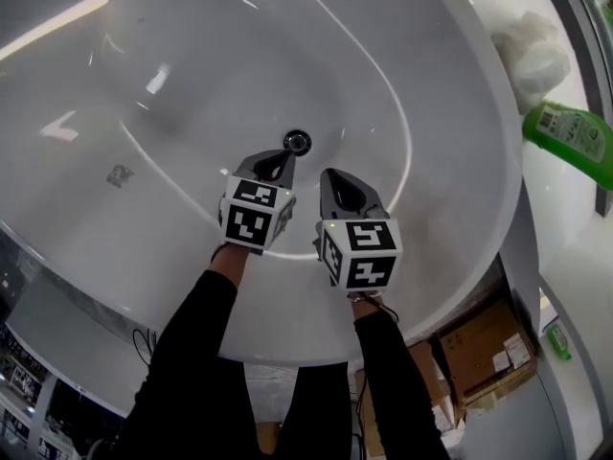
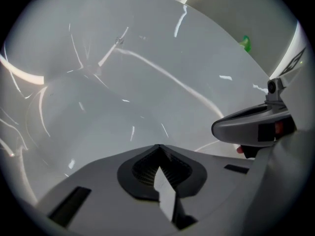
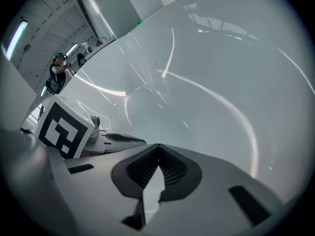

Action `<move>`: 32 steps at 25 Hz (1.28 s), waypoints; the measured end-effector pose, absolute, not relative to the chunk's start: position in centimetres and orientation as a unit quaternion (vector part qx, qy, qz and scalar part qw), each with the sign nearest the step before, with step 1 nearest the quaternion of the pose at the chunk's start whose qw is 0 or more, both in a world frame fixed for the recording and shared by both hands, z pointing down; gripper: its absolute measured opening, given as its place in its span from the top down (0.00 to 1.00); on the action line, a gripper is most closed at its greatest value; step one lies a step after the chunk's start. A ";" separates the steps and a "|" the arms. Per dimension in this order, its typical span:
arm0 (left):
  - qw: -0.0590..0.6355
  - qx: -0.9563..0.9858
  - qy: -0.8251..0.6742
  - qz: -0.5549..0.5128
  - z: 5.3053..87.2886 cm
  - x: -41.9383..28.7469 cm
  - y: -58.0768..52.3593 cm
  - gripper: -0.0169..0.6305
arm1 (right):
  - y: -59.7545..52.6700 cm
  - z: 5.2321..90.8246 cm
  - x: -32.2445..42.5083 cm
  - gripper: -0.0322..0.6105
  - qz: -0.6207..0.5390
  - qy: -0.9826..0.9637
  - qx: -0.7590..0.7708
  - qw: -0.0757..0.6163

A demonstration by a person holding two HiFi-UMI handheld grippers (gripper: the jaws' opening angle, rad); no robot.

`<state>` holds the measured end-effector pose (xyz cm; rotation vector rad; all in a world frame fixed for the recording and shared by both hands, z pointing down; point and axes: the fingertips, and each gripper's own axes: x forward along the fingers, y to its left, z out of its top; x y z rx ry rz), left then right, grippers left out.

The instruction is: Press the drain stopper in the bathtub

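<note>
The round chrome drain stopper [image 1: 297, 142] sits on the floor of the white bathtub [image 1: 192, 84]. My left gripper [image 1: 283, 158] points down at it with its tip just short of the stopper, on the near side; whether they touch I cannot tell. My right gripper [image 1: 335, 177] hangs beside it, a little right of the stopper and nearer to me. Both grippers are shut with nothing between their jaws, as the left gripper [image 2: 158, 147] and right gripper [image 3: 158, 146] show in their own views. Neither gripper view shows the stopper.
A green bottle [image 1: 573, 142] and a white bundle [image 1: 532, 56] rest on the tub's right rim. Cardboard boxes [image 1: 484, 351] stand on the floor below the tub's near edge. A person [image 3: 56, 75] stands far off in the right gripper view.
</note>
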<state>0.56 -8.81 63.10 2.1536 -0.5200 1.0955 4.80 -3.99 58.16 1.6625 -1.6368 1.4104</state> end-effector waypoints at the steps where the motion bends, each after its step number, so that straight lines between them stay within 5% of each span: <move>1: 0.332 0.821 -0.198 0.420 63.7 0.6 -8.7 0.96 | -4.0 58.8 4.8 0.95 0.510 -0.586 0.596 0.206; 32: 0.361 0.779 -0.211 0.467 77.2 0.5 -7.0 0.96 | -2.6 69.8 5.3 0.95 0.558 -0.557 0.572 0.228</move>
